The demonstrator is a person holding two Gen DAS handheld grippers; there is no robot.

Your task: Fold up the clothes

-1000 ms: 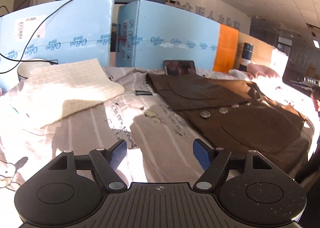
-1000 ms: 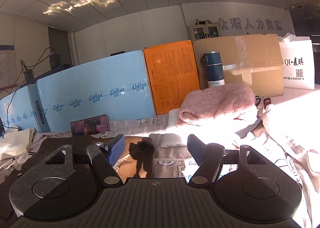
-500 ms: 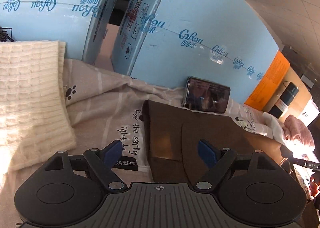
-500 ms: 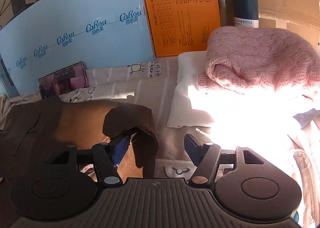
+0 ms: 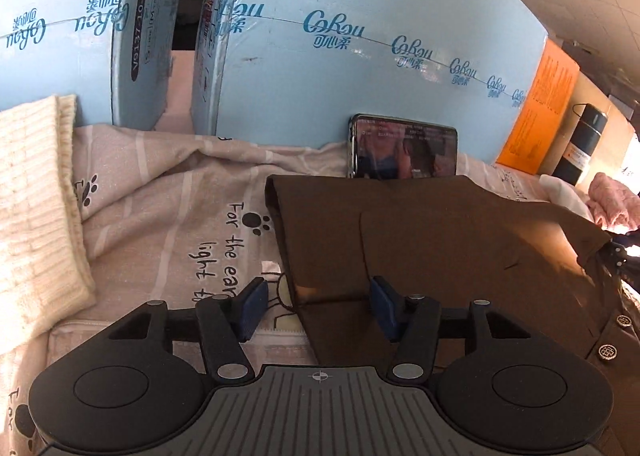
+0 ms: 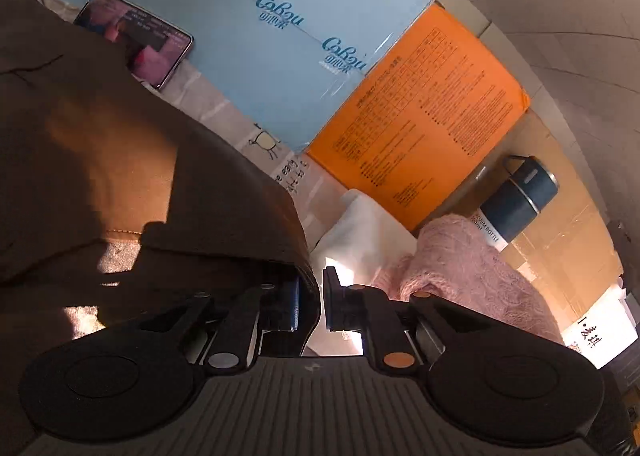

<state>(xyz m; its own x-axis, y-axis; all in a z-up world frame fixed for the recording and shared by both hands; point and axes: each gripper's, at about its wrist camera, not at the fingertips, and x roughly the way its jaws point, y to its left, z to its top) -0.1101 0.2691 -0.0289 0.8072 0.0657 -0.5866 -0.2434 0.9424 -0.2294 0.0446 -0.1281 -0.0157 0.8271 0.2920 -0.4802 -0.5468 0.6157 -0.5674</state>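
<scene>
Between the fingers of the left gripper (image 5: 316, 310) we find the near left corner of the brown coat (image 5: 460, 256), which lies flat on the striped bedsheet (image 5: 168, 216). These fingers are closing, but the blue pads (image 5: 252, 308) stand clear of the cloth on both sides, one over the sheet, one over the coat.

At the right gripper (image 6: 311, 298) we see the fingers closing to a narrow gap with a rolled edge of the coat (image 6: 160, 176) caught between them; the cloth drapes over the left finger and the pads press on it. We see this edge raised off the bed.

From the left wrist view alone we get the cream ribbed knit (image 5: 32, 216) at the left, the metal buttons (image 5: 608, 352) along the coat's front, and the paw prints and lettering on the sheet. From the right wrist view alone we get the white pillow-like bundle (image 6: 360, 232) and the grip itself. Both views show the phone (image 5: 404, 152) propped against the blue cartons (image 5: 360, 56), the orange box (image 6: 420, 128), the dark flask (image 6: 520, 196) and the fuzzy pink knit (image 6: 480, 272).

The coat is a smooth, matte woven fabric with stitched seams; sunlight falls across it in patches.
</scene>
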